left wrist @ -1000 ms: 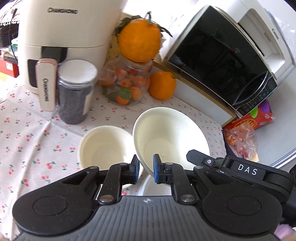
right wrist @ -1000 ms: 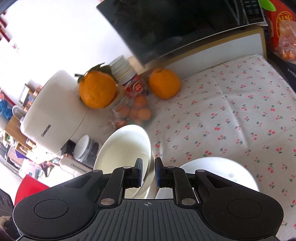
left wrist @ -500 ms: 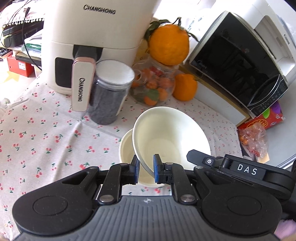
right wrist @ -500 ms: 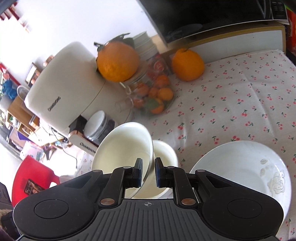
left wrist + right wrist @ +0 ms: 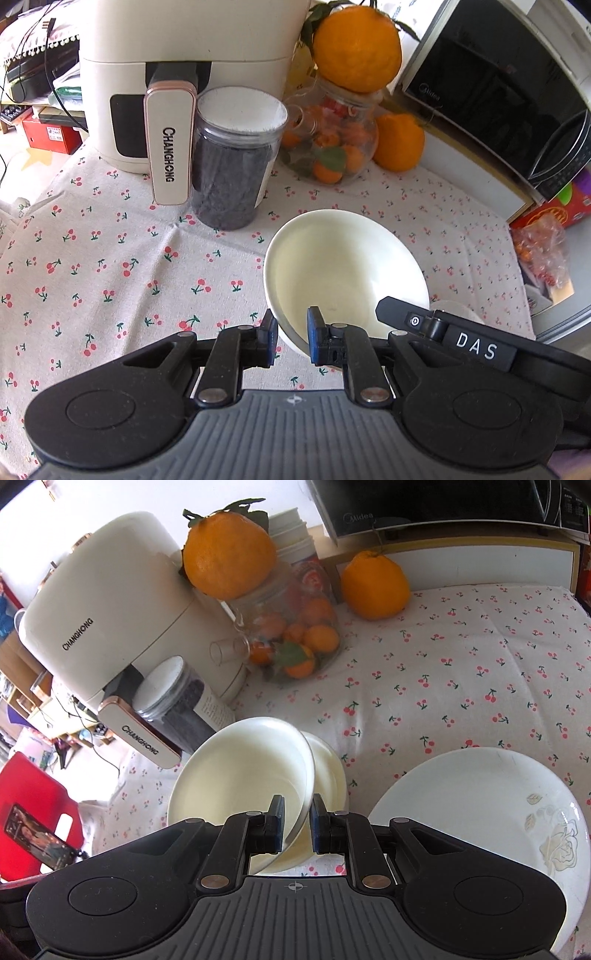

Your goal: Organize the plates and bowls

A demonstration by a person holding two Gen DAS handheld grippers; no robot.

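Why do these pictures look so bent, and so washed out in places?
Left wrist view: the fisheye lens bows the microwave, and daylight bleaches the bowl. Right wrist view: the air fryer leans sideways, the top left corner burns out white, and the flowered plate glares.

The left claw [image 5: 291, 338] reaches toward 12 o'clock in its own view, its two blue-padded fingers [image 5: 314, 334] drawn close and pinching the near rim of a tilted cream bowl [image 5: 343, 273]. The right claw [image 5: 297, 825] also points toward 12 o'clock, fingers [image 5: 277, 823] narrowed on the rim of the same tilted bowl [image 5: 240, 771], one finger inside, the other outside the wall. The right claw's arm crosses the left view at 4 o'clock.
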